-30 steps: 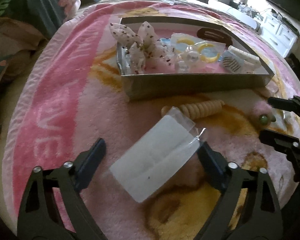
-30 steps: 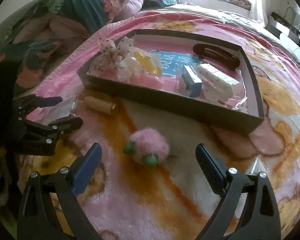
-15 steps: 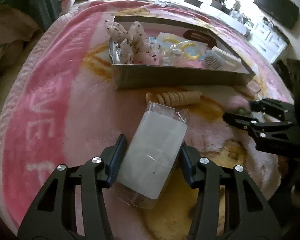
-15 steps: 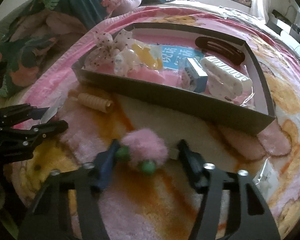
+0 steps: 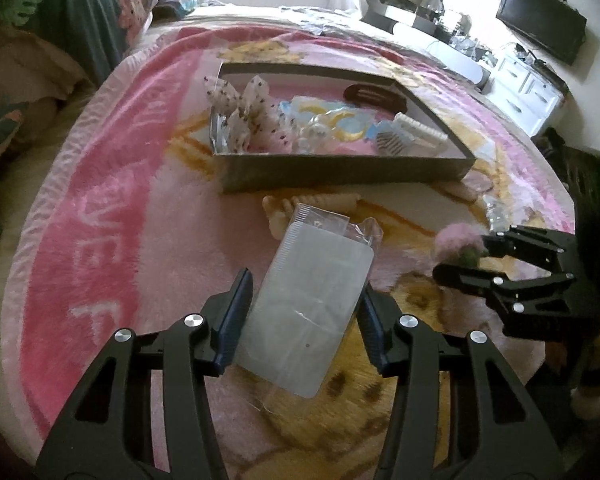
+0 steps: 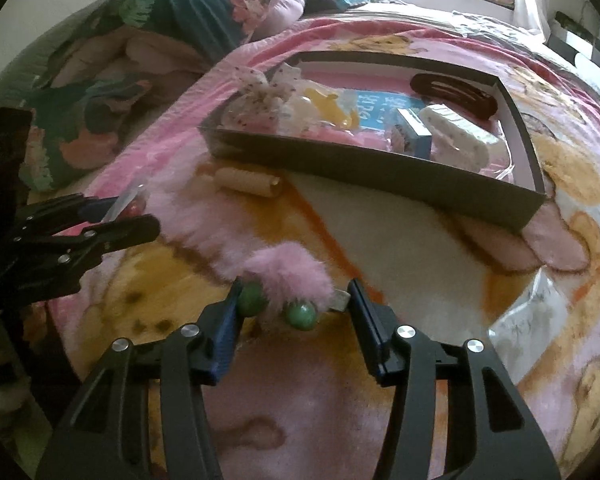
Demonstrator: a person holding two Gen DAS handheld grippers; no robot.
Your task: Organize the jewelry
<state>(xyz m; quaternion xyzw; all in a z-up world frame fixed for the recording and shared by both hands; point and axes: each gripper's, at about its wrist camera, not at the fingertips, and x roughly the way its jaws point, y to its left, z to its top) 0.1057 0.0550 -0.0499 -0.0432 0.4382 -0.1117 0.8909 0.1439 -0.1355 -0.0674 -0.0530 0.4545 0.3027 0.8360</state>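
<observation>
- Clear plastic packet (image 5: 316,300) – thin, light, slick film with a stiff white card inside; judged to flex and slip if pinched at a corner, so the long edges near the lower half are the place to take hold.
- Left gripper (image 5: 304,320): jaws closed in on the packet's two long sides, pinching it; the packet tilts up off the blanket (image 5: 112,216), its top end pointing toward the box (image 5: 340,172).
- Pink fluffy hair clip (image 6: 288,276) with two green beads – soft, light, fur squashes; the metal clip end looks like the firmer grab point, beads likely to roll out of a pinch.
- Right gripper (image 6: 294,312): jaws narrowed around the clip, left pad touching a green bead, right pad at the metal end – pinching it just above the blanket.
- Both grippers low, pointed forward toward the box, left one level, right one angled slightly down.
- Box sits well ahead on the bed, already holding a bow (image 5: 244,108), brown clip (image 5: 374,96) and other bits.
- Beige curler (image 6: 246,182) lies loose just in front of the box wall.
</observation>
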